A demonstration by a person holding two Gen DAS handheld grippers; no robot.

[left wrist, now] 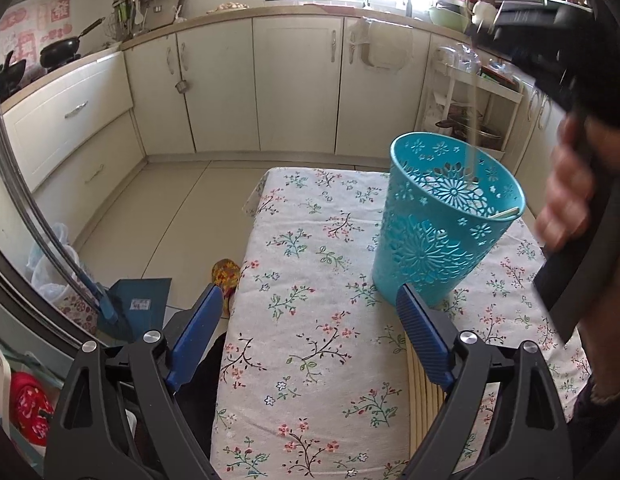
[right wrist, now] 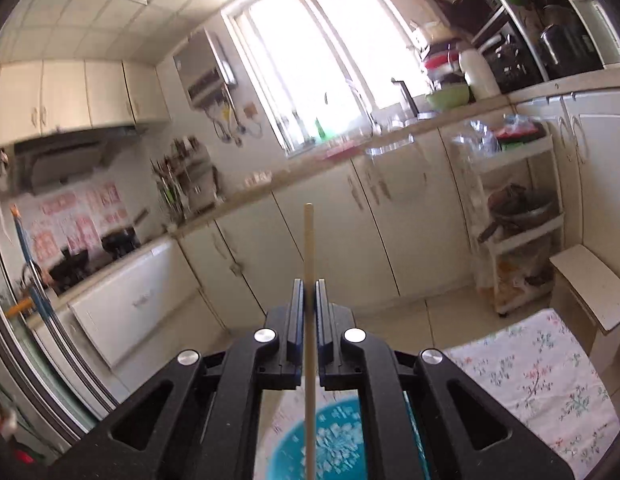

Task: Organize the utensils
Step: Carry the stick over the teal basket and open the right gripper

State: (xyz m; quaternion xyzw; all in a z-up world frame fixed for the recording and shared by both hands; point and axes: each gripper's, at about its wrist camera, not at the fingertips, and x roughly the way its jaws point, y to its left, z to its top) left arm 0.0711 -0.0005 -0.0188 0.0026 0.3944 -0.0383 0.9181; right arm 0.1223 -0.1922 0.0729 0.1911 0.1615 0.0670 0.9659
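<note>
A turquoise perforated holder (left wrist: pixel 446 220) stands upright on the floral tablecloth (left wrist: pixel 310 360), toward its right side. A pale stick end (left wrist: pixel 506 213) rests against the holder's rim from inside. My left gripper (left wrist: pixel 310 292) hangs open in front of the holder, its right finger close to the base, nothing between the pads. Above the holder, my right gripper (left wrist: pixel 476 30), carried by a hand (left wrist: pixel 566 200), is shut on a thin wooden chopstick (left wrist: pixel 474 120) that hangs down blurred into the holder's mouth. In the right wrist view the chopstick (right wrist: pixel 309 248) stands upright between the shut gripper (right wrist: pixel 309 284), with the holder (right wrist: pixel 338 440) below.
A slatted bamboo mat (left wrist: pixel 426 412) lies on the table by my left gripper's right finger. A blue dustpan (left wrist: pixel 137 304) and a patterned slipper (left wrist: pixel 225 276) are on the floor at left. Cabinets (left wrist: pixel 297 80) ring the room; a white trolley (right wrist: pixel 518 236) and stool (right wrist: pixel 590 284) stand beyond the table.
</note>
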